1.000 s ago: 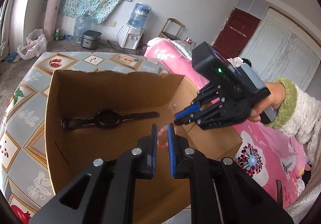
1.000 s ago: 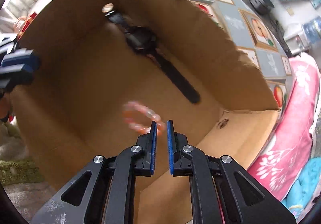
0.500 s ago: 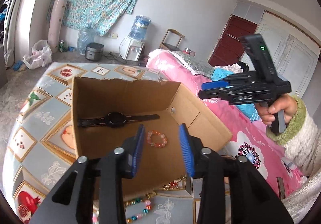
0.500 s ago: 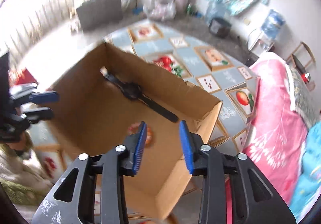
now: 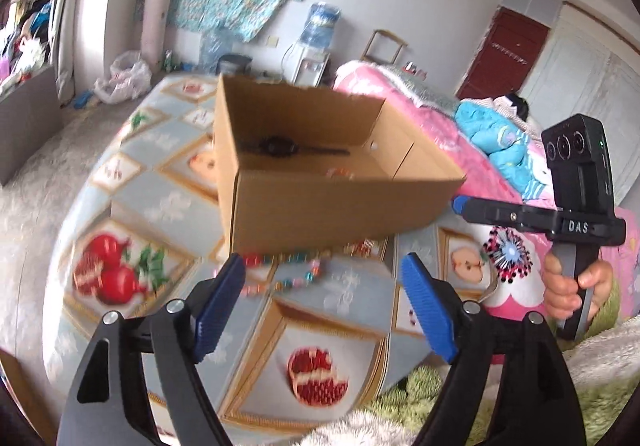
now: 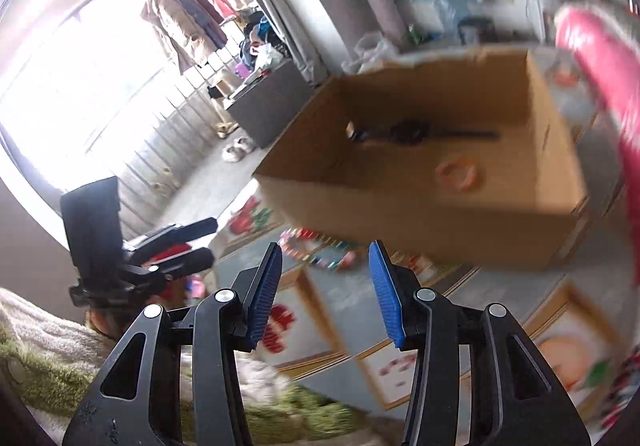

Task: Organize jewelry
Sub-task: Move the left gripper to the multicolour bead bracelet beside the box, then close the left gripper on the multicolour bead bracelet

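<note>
A brown cardboard box (image 5: pixel 320 206) (image 6: pixel 420 218) stands on the table. Inside lie a black wristwatch (image 5: pixel 280 146) (image 6: pixel 408 132) and an orange bead bracelet (image 6: pixel 458 174), partly hidden by the box wall in the left wrist view (image 5: pixel 340 172). A colourful bead necklace (image 5: pixel 288 270) (image 6: pixel 320 250) lies on the table in front of the box. My left gripper (image 5: pixel 322 302) is open and empty, held back above the table's near edge. My right gripper (image 6: pixel 324 286) is open and empty, also back from the box; it shows in the left wrist view (image 5: pixel 460 202).
The table has a fruit-patterned cloth (image 5: pixel 160 206). A pink floral bed (image 5: pixel 500 246) lies to the right of it. A green fuzzy rug (image 5: pixel 420 386) is below the table's near edge. A water dispenser (image 5: pixel 316 42) stands at the far wall.
The bracelet dropped into the box. Both grippers opened wide and pulled back out of the box to the table's near edge.
</note>
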